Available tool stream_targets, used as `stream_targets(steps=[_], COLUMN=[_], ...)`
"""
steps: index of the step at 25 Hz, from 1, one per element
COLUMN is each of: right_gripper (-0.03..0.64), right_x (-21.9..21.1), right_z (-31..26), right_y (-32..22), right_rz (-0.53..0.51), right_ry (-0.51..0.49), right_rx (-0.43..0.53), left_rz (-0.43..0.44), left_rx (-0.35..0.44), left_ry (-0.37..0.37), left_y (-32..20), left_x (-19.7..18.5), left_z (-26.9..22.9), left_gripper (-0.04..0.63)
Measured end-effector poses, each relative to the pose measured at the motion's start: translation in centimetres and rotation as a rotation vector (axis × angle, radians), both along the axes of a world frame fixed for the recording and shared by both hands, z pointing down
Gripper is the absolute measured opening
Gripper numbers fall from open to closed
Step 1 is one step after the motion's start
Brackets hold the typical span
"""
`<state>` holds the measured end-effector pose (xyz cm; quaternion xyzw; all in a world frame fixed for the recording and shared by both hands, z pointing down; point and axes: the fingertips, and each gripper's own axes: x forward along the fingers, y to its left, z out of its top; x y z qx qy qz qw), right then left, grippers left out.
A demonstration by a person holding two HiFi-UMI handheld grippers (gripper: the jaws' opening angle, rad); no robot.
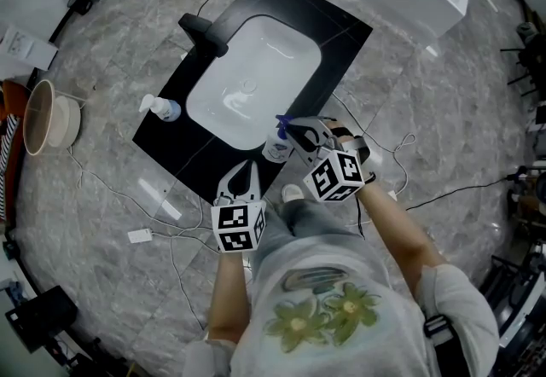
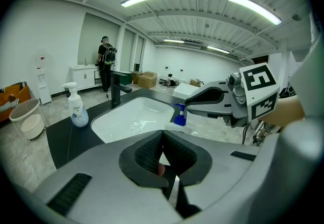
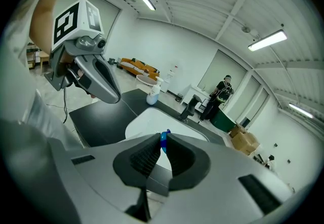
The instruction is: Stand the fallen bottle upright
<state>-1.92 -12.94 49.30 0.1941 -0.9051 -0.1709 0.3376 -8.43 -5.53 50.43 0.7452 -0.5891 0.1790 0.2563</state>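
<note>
Head view: 2 bottles – pump bottle (image 1: 160,107), spray bottle (image 1: 275,147) clamped in R claw (image 1: 290,128); L claw (image 1: 246,171) together.

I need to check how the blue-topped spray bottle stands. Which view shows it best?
The head view: the spray bottle shows body and blue top, under the right gripper. The left gripper view shows only its blue top; the right gripper view, just a blue sliver between the fingers.
</note>
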Motion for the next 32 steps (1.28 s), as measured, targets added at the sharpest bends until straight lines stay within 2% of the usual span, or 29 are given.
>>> stream_targets(steps=[14, 32], right_gripper=[0.056, 0.057], right_x=[-0.7, -1.9], right_z=[-0.8, -1.3], right_y=[3.0, 5.6], right_rz=[-0.013, -0.033], right_ry=[-0.004, -0.056], right_rx=[0.045, 0.023], left_rz=[0.019, -0.003], left_rx=[-0.001, -0.002], left_ry=[-0.001, 0.011], left_y=[1.6, 3.5], left_x=[0.1, -0.3], left_z=[0.0, 0.3], left_gripper=[0.015, 0.015])
